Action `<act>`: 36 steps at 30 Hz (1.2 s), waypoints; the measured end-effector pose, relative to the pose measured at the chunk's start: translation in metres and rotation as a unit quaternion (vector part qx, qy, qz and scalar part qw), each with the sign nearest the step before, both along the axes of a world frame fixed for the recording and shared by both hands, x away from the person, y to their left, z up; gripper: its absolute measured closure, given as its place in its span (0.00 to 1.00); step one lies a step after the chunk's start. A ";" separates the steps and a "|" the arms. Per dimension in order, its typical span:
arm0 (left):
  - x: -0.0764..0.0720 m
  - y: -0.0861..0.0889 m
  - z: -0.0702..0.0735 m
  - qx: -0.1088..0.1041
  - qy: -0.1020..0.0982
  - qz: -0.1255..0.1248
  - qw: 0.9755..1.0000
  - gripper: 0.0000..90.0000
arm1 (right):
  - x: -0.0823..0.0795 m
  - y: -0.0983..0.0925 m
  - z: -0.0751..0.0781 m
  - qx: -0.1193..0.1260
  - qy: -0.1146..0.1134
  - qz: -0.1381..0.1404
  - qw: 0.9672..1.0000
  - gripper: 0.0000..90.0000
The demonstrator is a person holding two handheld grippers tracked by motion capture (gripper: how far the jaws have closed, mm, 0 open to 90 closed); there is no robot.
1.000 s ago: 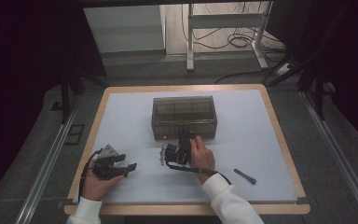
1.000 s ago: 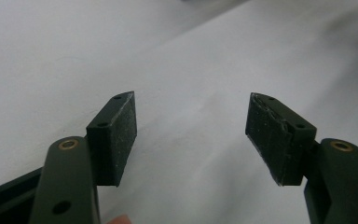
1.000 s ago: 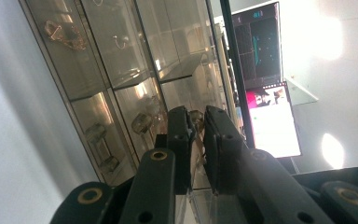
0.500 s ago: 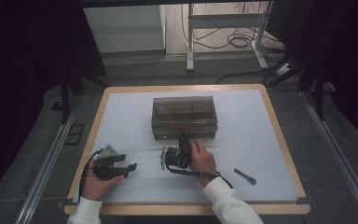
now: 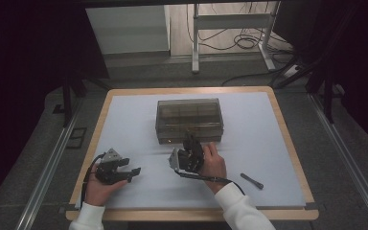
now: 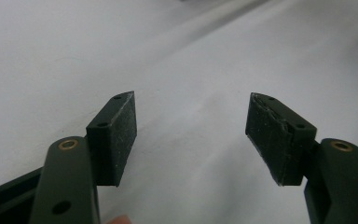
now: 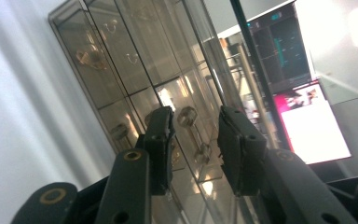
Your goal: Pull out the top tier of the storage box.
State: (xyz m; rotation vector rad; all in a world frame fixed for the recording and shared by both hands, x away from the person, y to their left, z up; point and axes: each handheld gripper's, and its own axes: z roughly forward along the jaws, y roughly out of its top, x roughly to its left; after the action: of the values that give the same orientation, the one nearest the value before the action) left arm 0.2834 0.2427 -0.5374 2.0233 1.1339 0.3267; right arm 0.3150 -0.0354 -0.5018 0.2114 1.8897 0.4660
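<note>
Since a second ago the right gripper (image 5: 190, 143) has drawn back a little from the clear smoky plastic compartment box (image 5: 189, 120) toward the near edge, and its jaws have just been opening; in the right gripper view (image 7: 195, 135) they stand parted with nothing between the pads, the box's lid seen past them. At the near left, the left gripper (image 5: 124, 168) rests in the person's left hand (image 5: 98, 189) just as it did before, jaws spread apart over bare white table cover (image 6: 191, 60) and pinching nothing. Left to right across the white-topped table with a wooden rim (image 5: 287, 139): the left gripper near the near-left corner, then the right gripper in the person's right hand (image 5: 214, 165) just on the near side of the box, then a small dark slim rod-like piece (image 5: 252, 181) lying alone near the right, well apart from both grippers. The box sits at the middle of the table, lid shut, divided into compartments; in the right gripper view several hold small brass-coloured metal parts (image 7: 91, 57), some hook-shaped, though what they are exactly is hard to tell. Nothing lies between the right gripper's tips and the box's near wall. The box itself has kept its place.
</note>
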 end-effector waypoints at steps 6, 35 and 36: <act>0.000 -0.001 0.000 0.001 0.001 -0.001 1.000 0.37 | -0.001 -0.011 0.010 0.046 0.041 0.009 0.998 0.67; -0.002 -0.010 0.011 0.001 -0.031 0.002 1.000 0.37 | -0.004 -0.105 0.039 0.316 0.232 0.019 0.920 0.47; -0.002 -0.012 0.012 0.001 -0.033 0.001 0.999 0.36 | -0.004 -0.107 0.039 0.318 0.232 0.017 0.919 0.47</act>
State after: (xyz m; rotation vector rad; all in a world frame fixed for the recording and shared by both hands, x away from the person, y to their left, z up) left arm 0.2817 0.2312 -0.5255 1.9986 1.0969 0.3926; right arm 0.3108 -0.1426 -0.4627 0.7769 2.1412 1.1322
